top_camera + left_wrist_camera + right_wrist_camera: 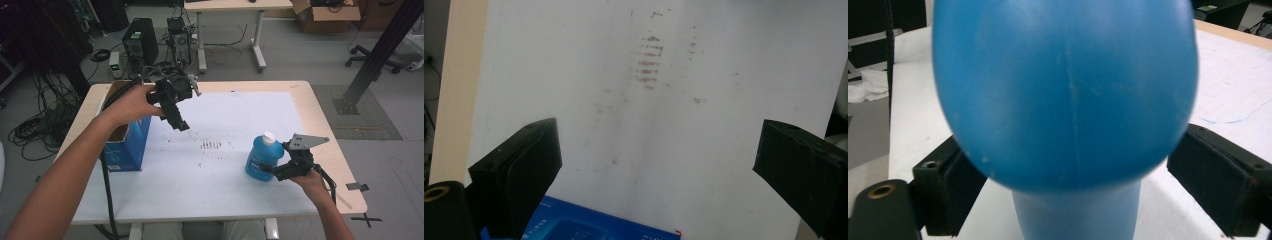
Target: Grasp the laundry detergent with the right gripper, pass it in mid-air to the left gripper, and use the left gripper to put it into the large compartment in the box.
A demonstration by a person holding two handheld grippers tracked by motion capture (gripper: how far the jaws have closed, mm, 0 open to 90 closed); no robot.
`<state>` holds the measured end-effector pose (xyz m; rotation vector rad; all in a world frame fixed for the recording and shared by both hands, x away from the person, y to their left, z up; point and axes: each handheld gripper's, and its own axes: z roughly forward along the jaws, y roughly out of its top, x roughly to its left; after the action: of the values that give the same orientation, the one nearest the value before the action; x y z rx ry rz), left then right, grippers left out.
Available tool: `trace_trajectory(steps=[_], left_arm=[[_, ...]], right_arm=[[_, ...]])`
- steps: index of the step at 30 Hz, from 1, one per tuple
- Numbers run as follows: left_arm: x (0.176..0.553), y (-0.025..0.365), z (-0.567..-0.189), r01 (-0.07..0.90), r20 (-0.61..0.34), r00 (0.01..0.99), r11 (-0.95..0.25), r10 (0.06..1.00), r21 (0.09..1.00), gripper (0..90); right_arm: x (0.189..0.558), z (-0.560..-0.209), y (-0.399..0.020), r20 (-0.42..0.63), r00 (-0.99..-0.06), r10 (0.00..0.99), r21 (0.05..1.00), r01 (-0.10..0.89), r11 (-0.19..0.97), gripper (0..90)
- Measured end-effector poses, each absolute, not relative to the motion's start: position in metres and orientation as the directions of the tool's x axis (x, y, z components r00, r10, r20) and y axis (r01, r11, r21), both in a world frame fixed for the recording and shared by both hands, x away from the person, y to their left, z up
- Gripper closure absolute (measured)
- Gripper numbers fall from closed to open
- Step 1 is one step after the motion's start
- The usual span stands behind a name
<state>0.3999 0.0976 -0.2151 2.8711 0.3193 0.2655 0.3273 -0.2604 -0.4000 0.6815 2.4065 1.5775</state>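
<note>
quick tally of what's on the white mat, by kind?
Blue bottle with white cap: 1
Blue cardboard box, open top: 1
Total: 2

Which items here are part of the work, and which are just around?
In play: blue bottle between the right gripper's jaws; open blue box beside the raised left gripper.
Idle: computer towers, cardboard carton, office chair.

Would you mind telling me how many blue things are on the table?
2: a blue bottle near the right front, between the right gripper fingers, and a blue box at the left edge.
</note>
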Motion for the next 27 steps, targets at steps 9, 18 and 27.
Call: trace_trajectory(steps=[9, 18, 27], left_arm=[[0.3993, 0.097, -0.2151, 0.192, 0.152, 0.96, -0.947, 0.236, 0.257, 5.4], [0.3991, 0.0969, -0.2151, 0.192, 0.154, 0.96, -0.948, 0.236, 0.255, 5.4], [0.3992, 0.0961, -0.2155, 0.189, 0.154, 0.96, -0.948, 0.233, 0.255, 5.4]], right_arm=[[0.3272, -0.4011, -0.2591, 0.091, -0.881, 0.464, 0.905, 0.268, 0.33, 17.5], [0.3263, -0.4013, -0.2596, 0.084, -0.883, 0.461, 0.906, 0.261, 0.334, 22.9], [0.3255, -0.4008, -0.26, 0.076, -0.886, 0.458, 0.91, 0.25, 0.332, 28.8]])
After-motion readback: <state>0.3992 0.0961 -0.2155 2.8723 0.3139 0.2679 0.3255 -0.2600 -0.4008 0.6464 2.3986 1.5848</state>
